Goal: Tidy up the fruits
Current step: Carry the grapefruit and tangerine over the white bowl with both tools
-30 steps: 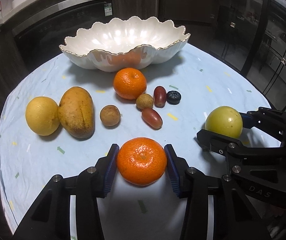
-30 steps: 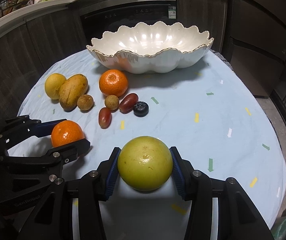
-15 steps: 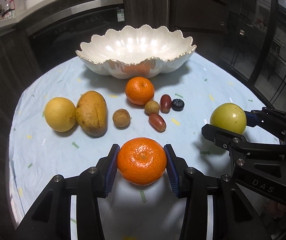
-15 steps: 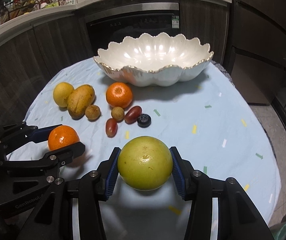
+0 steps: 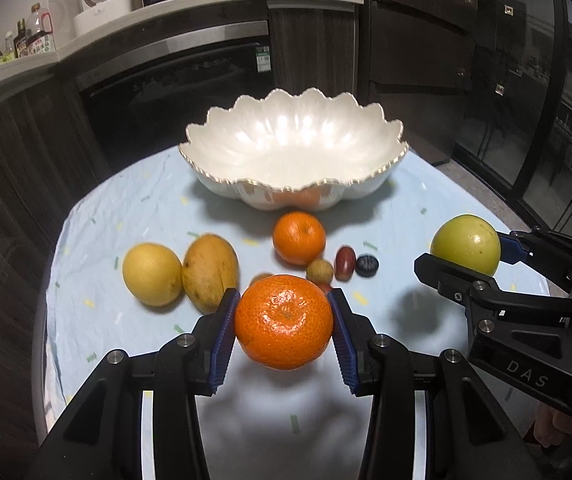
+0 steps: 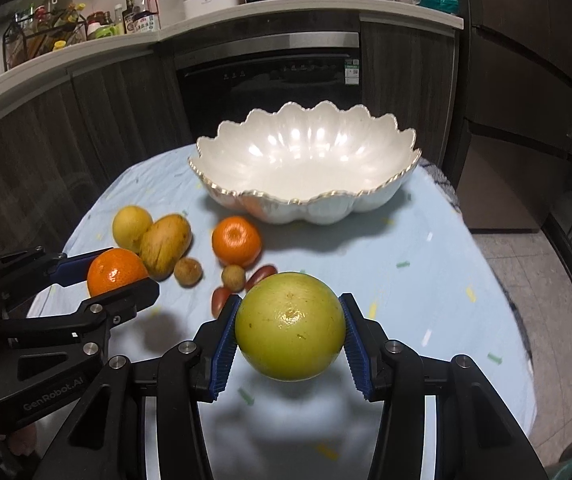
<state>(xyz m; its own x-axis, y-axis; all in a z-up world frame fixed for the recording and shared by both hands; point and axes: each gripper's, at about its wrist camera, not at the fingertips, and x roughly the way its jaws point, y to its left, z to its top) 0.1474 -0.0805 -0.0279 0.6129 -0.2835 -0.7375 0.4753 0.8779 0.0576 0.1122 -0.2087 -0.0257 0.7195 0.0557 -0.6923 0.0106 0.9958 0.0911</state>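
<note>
Above the desk (image 5: 414, 204), the left claw (image 5: 284, 324) pinches a firm, waxy mandarin (image 5: 284, 322) across its middle; the right claw (image 6: 290, 328) likewise clamps a heavier, smooth green citrus (image 6: 290, 326), both short of the fragile bowl (image 5: 366, 184).

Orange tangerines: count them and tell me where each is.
2. One tangerine is clamped in the left gripper above the table; the other tangerine sits on the cloth before the bowl.
</note>
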